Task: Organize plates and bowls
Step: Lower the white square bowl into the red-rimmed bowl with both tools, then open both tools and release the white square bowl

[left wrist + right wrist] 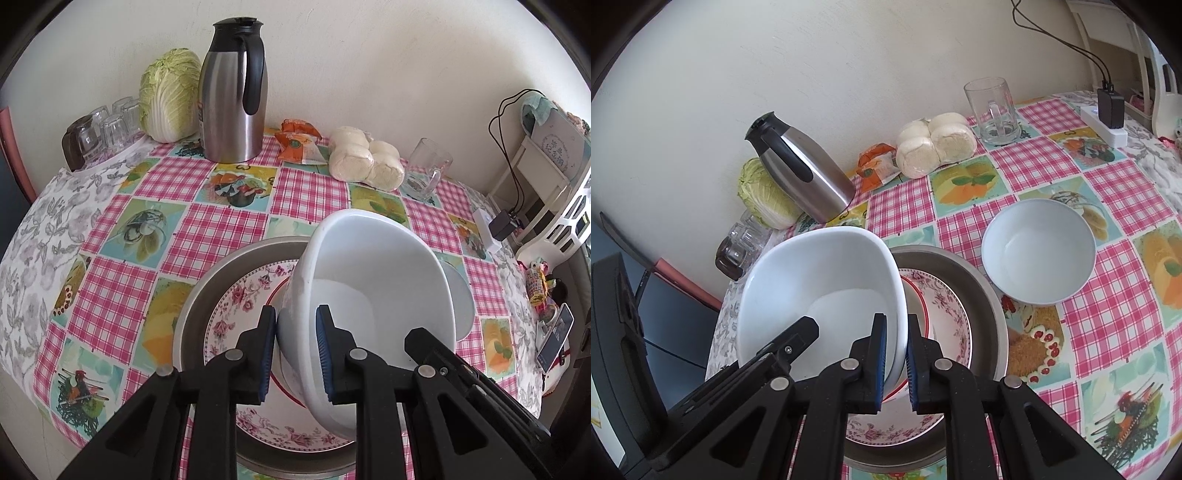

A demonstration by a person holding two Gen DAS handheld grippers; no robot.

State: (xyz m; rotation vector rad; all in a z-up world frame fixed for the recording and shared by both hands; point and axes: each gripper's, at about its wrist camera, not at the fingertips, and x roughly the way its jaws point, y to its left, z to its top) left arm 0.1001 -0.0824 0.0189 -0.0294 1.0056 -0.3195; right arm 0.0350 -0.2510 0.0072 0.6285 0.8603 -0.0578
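- While both my left tongs and right tongs clamp its rim, the big white bowl hangs tilted over the floral plate.
- Next, I think, I lower it level; the small bowl waits on the bench.

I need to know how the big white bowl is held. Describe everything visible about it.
The large white bowl is plain, glossy, ceramic-looking, deep, with rounded-square sides and nothing inside. It hangs tilted above the floral plate that sits in the metal pan. The left gripper pinches one side of its rim and the right gripper pinches the opposite side, one finger inside and one outside each.
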